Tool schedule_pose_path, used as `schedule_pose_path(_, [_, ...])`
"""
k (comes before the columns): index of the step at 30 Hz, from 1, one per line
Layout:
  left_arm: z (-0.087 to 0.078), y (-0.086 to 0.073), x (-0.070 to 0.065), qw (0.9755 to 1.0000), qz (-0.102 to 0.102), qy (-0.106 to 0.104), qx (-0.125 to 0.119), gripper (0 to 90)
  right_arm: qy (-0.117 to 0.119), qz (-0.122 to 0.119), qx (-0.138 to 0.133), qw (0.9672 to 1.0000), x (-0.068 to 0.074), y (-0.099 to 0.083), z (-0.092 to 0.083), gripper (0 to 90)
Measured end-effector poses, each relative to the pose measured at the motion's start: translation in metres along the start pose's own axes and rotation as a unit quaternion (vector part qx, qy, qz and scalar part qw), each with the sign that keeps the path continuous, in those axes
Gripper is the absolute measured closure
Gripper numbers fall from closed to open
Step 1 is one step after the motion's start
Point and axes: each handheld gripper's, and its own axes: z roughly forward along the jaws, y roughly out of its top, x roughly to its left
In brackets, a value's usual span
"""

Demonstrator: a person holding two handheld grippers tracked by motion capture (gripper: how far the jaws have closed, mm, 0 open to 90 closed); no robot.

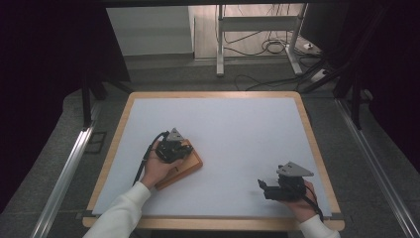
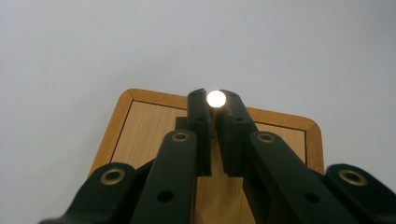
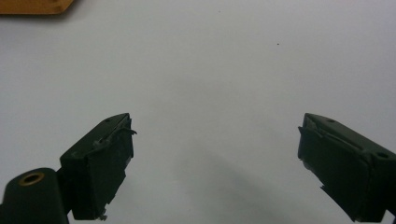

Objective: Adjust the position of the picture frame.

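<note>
Bead (image 2: 216, 98), small and bright, sits pinched in our left gripper (image 2: 215, 103) above the wooden board (image 2: 140, 126), while our right gripper (image 3: 215, 140) rests released on the table (image 3: 210, 60).

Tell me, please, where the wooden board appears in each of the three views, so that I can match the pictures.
High view: the wooden board lies left of centre on the white table, under the left tool.
Left gripper view: it sits in the centre and lower half, behind the jaws closed on a small round bright thing.
Right gripper view: one corner at the top left edge.
Shared landmark: the white table.
</note>
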Motion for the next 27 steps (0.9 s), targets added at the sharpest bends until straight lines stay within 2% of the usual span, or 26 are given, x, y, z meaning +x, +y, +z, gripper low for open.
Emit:
schedule_pose_path(8, [0.019,0.016,-0.02,0.9996,0.02,-0.017,0.009,84.3,0.001,0.0,0.002,1.0,0.0,0.0,0.0,10.3])
schedule_pose_path(13, [0.03,0.02,-0.024,0.9996,0.019,-0.016,0.012,84.3,0.002,-0.001,0.004,1.0,0.0,-0.001,0.0,10.4])
schedule_pose_path(17, [0.028,0.019,-0.021,0.9995,0.027,-0.017,0.008,83.5,0.002,-0.002,0.005,1.0,0.0,-0.001,0.0,10.3])
schedule_pose_path(18, [0.027,0.018,-0.021,0.9995,0.03,-0.014,0.005,80.2,0.002,-0.002,0.006,1.0,0.0,-0.001,0.0,10.3])
schedule_pose_path(20, [0.021,0.017,-0.019,0.9993,0.037,-0.002,0.0,66.0,0.002,-0.002,0.006,1.0,0.0,-0.001,0.0,10.3])
schedule_pose_path(23, [0.009,0.012,-0.012,0.9992,0.04,0.005,-0.001,53.6,0.001,-0.003,0.006,1.0,0.0,-0.001,0.0,10.3])
schedule_pose_path(27, [-0.01,-0.001,0.007,0.9998,0.013,0.014,-0.007,42.9,0.0,-0.004,0.006,1.0,0.0,-0.001,0.0,10.3])
